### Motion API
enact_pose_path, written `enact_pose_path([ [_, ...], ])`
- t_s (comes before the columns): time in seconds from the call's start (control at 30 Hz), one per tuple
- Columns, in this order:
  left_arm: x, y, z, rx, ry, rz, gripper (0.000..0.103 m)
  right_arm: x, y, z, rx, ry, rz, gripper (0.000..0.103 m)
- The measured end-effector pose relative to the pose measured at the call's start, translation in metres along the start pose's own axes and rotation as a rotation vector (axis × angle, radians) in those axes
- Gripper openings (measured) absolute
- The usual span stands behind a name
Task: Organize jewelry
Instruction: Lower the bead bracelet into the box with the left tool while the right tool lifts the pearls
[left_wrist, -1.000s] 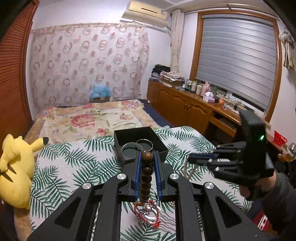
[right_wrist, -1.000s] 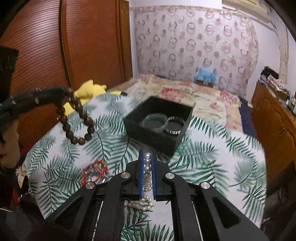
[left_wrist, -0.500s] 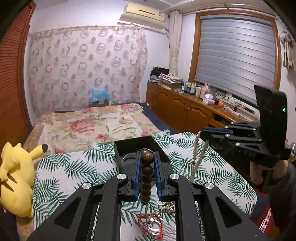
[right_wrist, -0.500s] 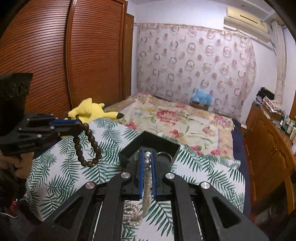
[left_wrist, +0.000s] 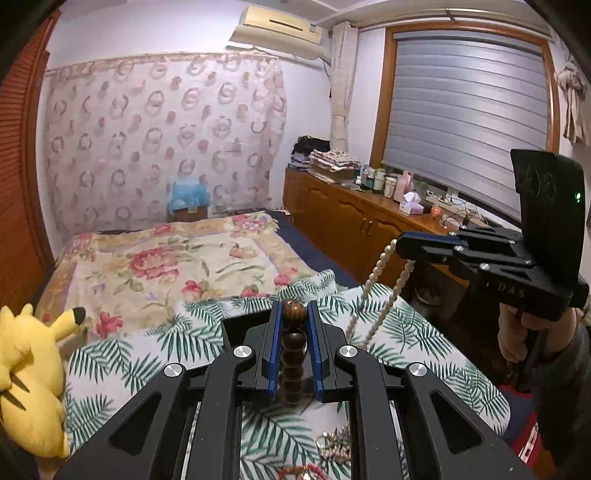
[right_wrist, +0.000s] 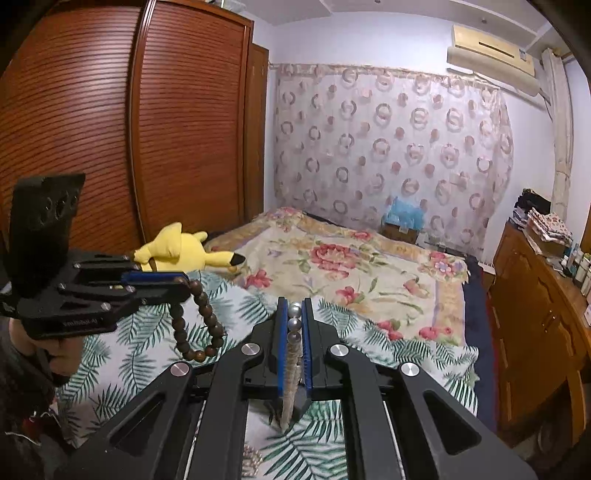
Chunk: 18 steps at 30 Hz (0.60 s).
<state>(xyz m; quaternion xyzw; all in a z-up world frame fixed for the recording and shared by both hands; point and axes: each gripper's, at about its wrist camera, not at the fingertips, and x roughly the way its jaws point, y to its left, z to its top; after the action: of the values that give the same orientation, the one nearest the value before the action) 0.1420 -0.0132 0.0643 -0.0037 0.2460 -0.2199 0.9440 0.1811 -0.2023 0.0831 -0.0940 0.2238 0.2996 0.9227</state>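
My left gripper (left_wrist: 293, 308) is shut on a brown wooden bead bracelet (left_wrist: 294, 343), held high above the palm-leaf cloth; the bracelet hangs as a loop in the right wrist view (right_wrist: 199, 325). My right gripper (right_wrist: 294, 308) is shut on a white pearl necklace (right_wrist: 291, 354), whose strands dangle from it in the left wrist view (left_wrist: 376, 295). The black jewelry box (left_wrist: 236, 326) lies mostly hidden behind my left fingers. A red bead bracelet (left_wrist: 299, 470) and a small pile of jewelry (left_wrist: 334, 445) lie on the cloth below.
A yellow plush toy (left_wrist: 26, 373) lies at the left edge of the palm-leaf cloth (left_wrist: 147, 350). A floral bedspread (left_wrist: 166, 262) stretches behind. A wooden sideboard (left_wrist: 362, 229) with bottles runs along the right wall, a wooden wardrobe (right_wrist: 129, 129) along the left.
Both grippers have risen, lifting the wooden bracelet and the pearl necklace well off the cloth. The black box has dropped out of sight behind the fingers.
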Motion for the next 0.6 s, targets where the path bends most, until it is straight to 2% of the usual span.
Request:
enact_pose_path([
  [0.33,0.037,0.009,0.011,-0.019,0.044,-0.004,0.012,0.006,-0.019,0.032,-0.010,-0.043,0.032,0.008],
  [0.6,0.067,0.021,-0.001,-0.041,0.112,0.005,0.012,0.036,-0.029,0.021,0.022,0.010,0.068,0.008],
])
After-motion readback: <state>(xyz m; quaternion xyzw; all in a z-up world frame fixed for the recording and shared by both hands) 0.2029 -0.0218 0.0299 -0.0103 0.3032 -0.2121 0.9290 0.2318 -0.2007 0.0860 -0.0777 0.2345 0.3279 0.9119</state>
